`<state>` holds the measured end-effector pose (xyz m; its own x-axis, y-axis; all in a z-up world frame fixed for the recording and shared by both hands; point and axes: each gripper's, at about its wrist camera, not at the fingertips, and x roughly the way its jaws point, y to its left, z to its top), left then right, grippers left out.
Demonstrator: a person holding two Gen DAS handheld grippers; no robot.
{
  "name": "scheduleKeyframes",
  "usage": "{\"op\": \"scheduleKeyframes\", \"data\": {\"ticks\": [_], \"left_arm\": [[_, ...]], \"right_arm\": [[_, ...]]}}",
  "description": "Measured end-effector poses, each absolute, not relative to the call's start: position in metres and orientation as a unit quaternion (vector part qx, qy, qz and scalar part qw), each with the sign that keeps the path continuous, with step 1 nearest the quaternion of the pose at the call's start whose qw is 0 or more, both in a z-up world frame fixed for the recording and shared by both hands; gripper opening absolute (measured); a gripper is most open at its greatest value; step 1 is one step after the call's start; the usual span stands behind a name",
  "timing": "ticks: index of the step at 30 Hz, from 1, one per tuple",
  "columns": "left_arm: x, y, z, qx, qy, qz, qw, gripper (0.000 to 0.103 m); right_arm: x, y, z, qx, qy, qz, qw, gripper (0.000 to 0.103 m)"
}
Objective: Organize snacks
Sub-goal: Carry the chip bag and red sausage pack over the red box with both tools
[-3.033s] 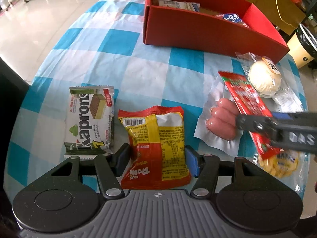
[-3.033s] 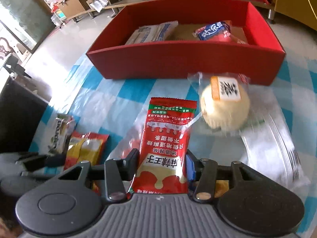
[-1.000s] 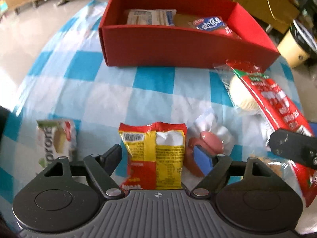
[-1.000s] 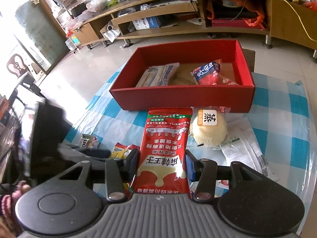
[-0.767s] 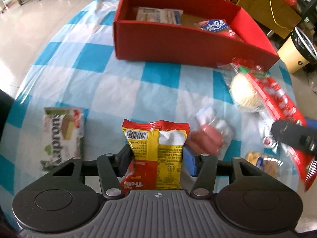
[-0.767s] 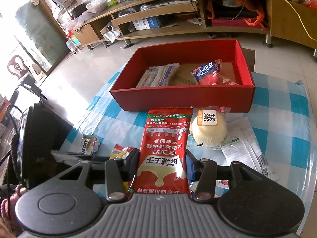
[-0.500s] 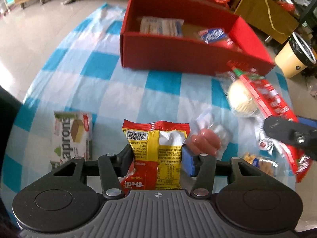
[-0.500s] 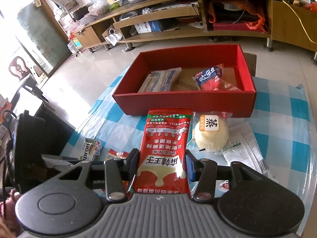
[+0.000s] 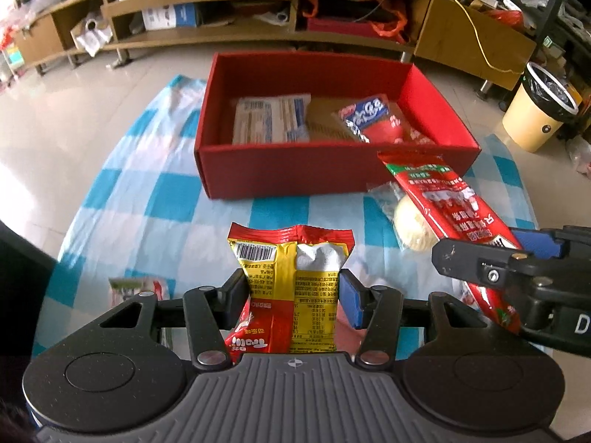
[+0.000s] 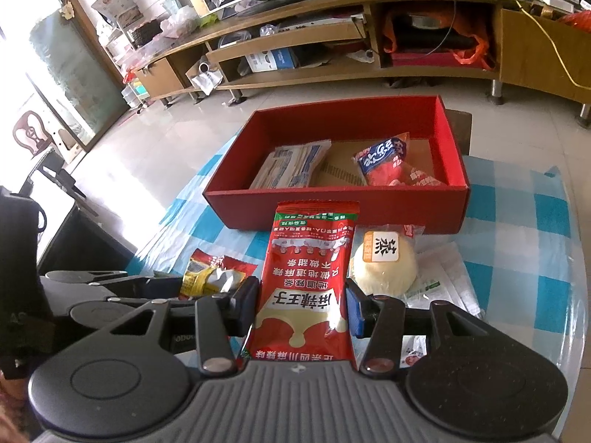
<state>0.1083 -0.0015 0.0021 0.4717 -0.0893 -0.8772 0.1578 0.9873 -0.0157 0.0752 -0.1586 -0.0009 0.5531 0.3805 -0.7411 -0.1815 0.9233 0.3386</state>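
Note:
My left gripper (image 9: 291, 295) is shut on a red and yellow snack bag (image 9: 291, 269) and holds it above the blue checked tablecloth (image 9: 147, 199). My right gripper (image 10: 301, 304) is shut on a long red snack packet (image 10: 310, 277), which also shows in the left wrist view (image 9: 443, 203) at the right. The red box (image 9: 295, 170) stands ahead of both; it holds a pale wrapped pack (image 9: 269, 120) and a blue and red packet (image 9: 373, 118). In the right wrist view the box (image 10: 332, 210) lies just beyond the packet's tip.
A wrapped round bun (image 10: 384, 265) lies on the cloth in front of the box, with flat clear wrappers (image 10: 443, 280) to its right. A green wafer pack (image 9: 136, 288) lies at the lower left. Low wooden shelves (image 9: 221, 0) and a cream bin (image 9: 535, 114) stand beyond the table.
My left gripper closed on the red and yellow bag and lifted it off the cloth. Both grippers have risen with their packets, so more of the box's inside shows.

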Motion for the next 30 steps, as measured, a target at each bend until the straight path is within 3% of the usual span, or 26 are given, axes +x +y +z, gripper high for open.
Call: {"op": "scheduleKeyframes", "data": {"ticks": [30], "left_arm": [[0.169,-0.022,0.027,0.057,0.463,-0.056,0.883,0.060]], "right_arm": [[0.129,-0.173,0.016,0.122,0.416,0.135,0.891,0.045]]}}
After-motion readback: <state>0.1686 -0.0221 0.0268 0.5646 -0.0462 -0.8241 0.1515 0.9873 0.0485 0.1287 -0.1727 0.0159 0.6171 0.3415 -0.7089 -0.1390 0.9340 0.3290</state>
